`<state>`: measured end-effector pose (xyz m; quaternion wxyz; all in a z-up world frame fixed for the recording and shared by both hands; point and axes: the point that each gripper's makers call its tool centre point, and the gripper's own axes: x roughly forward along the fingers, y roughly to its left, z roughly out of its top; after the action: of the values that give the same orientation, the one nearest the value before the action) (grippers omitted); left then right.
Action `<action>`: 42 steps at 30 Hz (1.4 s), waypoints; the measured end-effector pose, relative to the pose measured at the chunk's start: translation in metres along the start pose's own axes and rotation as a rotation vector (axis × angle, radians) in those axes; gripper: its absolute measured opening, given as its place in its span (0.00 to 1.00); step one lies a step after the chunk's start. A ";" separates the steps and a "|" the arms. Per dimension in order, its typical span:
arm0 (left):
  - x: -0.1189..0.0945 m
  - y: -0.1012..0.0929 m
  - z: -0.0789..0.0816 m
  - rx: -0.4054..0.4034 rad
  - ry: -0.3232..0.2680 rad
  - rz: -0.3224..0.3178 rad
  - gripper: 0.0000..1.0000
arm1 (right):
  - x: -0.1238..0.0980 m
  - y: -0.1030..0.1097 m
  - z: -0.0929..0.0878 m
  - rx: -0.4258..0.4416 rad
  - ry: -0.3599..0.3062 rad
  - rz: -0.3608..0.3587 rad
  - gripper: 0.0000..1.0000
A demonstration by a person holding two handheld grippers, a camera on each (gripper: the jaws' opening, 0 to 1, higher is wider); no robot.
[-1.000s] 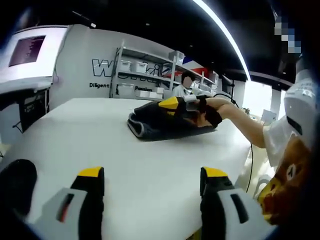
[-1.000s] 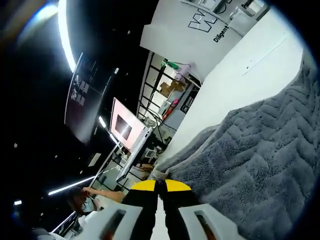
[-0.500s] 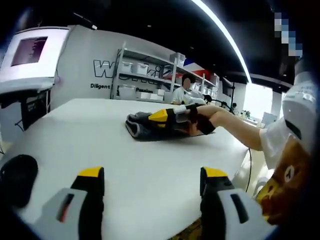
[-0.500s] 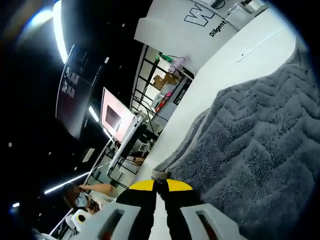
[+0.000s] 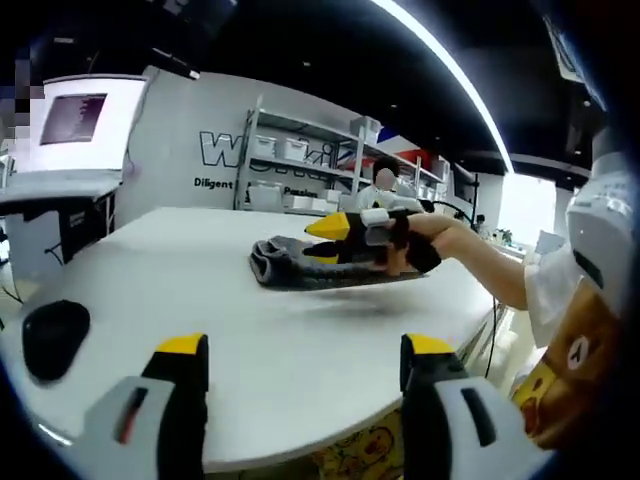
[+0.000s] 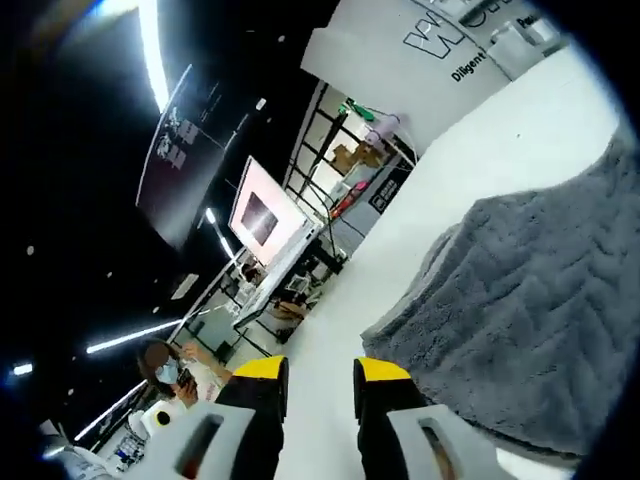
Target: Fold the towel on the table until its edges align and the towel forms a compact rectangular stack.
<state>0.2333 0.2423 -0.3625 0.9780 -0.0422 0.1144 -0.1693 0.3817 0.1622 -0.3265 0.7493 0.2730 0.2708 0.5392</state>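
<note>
Just beside the folded towel point(image 5: 300, 268), the right gripper point(image 5: 322, 240) hovers with jaws parted; the left gripper point(image 5: 305, 350), spread empty, sits well back.

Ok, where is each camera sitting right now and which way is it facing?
Left gripper view: rides the left gripper, held back at the near edge of the table, level, facing across it at the towel and the right gripper in the person's hand.
Right gripper view: rides the right gripper, rolled, close to the towel, its jaws parted.
Shared: towel, table, right gripper.
</note>
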 end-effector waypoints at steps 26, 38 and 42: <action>0.086 -0.038 0.044 0.127 0.052 -0.158 0.83 | -0.306 -0.088 -0.007 -0.658 0.091 -0.571 0.56; 0.120 -0.039 0.058 0.145 0.113 -0.258 0.83 | -0.331 -0.100 -0.029 -0.590 0.056 -0.610 0.73; 0.127 -0.034 0.064 0.159 0.138 -0.265 0.83 | -0.336 -0.102 -0.031 -0.588 0.053 -0.622 0.83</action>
<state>0.3540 0.1703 -0.3234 0.9372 0.0321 0.1612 -0.3078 0.3365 -0.1833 -0.3824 0.9149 -0.0608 0.1940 0.3487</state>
